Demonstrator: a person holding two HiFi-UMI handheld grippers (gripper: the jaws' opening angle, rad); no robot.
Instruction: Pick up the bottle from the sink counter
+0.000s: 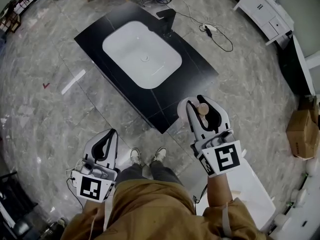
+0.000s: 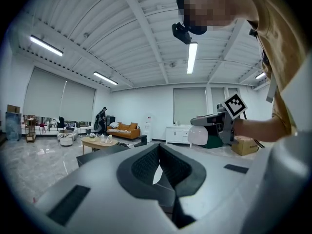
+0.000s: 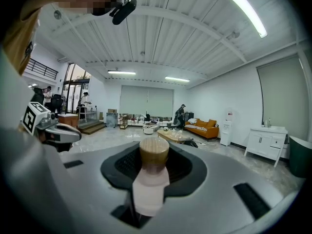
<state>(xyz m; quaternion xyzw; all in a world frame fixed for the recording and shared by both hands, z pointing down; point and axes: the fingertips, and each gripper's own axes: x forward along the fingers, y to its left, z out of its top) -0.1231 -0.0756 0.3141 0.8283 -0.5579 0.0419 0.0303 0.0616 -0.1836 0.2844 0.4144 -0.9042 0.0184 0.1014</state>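
Below the head camera, toward 12 o'clock: glossy black worktop [image 1: 190,69] with a rounded white basin [image 1: 141,54] and a black faucet [image 1: 167,18], shown in the head view only.
Right tool [image 1: 200,102]: at 5 o'clock of the basin, by the worktop's near corner; jaws part-way apart, clamped on the bottle [image 3: 152,184].
Right gripper view alone gives the detail: round wood-grain cap, smooth pale body, textured dark pads [image 3: 127,164].
Left tool [image 1: 111,133]: at 7 o'clock, jaws closed tip to tip, empty.
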